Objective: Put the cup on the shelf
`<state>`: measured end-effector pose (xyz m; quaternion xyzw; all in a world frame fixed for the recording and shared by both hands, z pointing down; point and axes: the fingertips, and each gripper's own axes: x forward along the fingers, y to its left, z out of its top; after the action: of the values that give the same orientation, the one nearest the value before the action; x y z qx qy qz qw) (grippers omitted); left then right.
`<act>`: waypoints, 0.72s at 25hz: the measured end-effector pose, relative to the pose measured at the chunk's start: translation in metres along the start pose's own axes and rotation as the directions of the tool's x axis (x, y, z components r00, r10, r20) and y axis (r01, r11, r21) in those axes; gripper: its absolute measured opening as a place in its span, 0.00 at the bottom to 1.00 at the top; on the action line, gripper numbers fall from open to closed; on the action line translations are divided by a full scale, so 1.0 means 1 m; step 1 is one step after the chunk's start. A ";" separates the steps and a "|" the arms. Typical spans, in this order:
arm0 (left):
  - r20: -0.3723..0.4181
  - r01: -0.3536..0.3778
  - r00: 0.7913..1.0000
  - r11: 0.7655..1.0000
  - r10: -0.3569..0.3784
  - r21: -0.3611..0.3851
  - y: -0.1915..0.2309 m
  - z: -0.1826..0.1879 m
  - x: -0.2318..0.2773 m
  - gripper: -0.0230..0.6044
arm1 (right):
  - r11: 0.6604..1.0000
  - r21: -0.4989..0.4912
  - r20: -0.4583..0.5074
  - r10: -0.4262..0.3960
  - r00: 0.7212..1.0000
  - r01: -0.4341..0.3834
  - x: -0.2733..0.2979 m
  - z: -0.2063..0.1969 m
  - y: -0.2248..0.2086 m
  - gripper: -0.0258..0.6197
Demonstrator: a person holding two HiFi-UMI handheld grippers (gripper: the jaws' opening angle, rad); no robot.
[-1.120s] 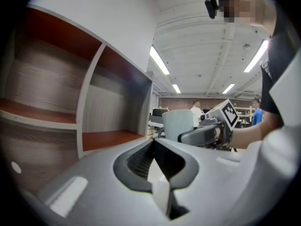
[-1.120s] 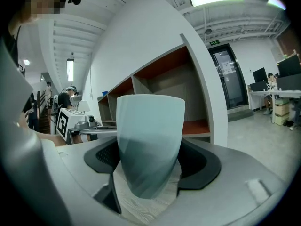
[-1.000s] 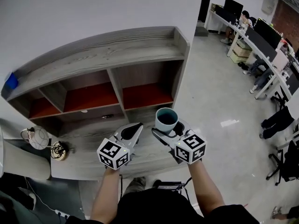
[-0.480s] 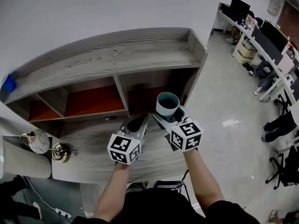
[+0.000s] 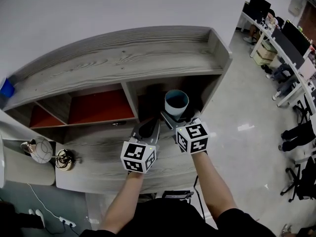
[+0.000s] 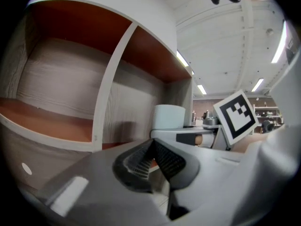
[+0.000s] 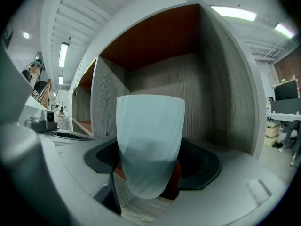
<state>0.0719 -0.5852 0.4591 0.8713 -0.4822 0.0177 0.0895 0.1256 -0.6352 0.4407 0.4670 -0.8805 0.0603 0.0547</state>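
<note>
Pale blue cup (image 5: 176, 101), upright, long axis vertical and mouth upward, pinched by the right hand-held gripper (image 5: 175, 116) at the opening of the shelf's (image 5: 123, 58) right compartment; one second earlier it was farther out. Left hand-held gripper (image 5: 147, 129) alongside, jaws pressed together.

A pale blue-grey cup (image 5: 176, 102), tapered toward its base, is upright with its open mouth up, clamped between the jaws of the right gripper (image 5: 178, 119); it hangs at the mouth of the right-hand compartment of the grey wood-grain shelf (image 5: 123, 58); the compartments are lined red-orange.
</note>
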 end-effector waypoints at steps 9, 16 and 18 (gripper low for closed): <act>-0.008 0.003 1.000 0.997 -0.002 0.075 0.004 -0.001 0.003 0.03 | 0.997 -0.073 0.019 -0.009 1.000 0.010 0.026 0.007 -0.003 0.62; -0.010 0.015 1.000 0.997 -0.015 0.071 0.004 -0.002 0.004 0.03 | 0.995 -0.096 0.032 -0.016 0.999 0.019 0.039 0.008 -0.010 0.62; -0.010 0.017 1.000 0.997 -0.016 0.071 0.005 -0.002 0.005 0.03 | 0.994 -0.108 0.031 -0.012 0.999 0.016 0.038 0.006 -0.009 0.62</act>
<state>0.0708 -0.5916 0.4626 0.8777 -0.4738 0.0383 0.0610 0.1112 -0.6723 0.4407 0.4704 -0.8799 0.0049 0.0668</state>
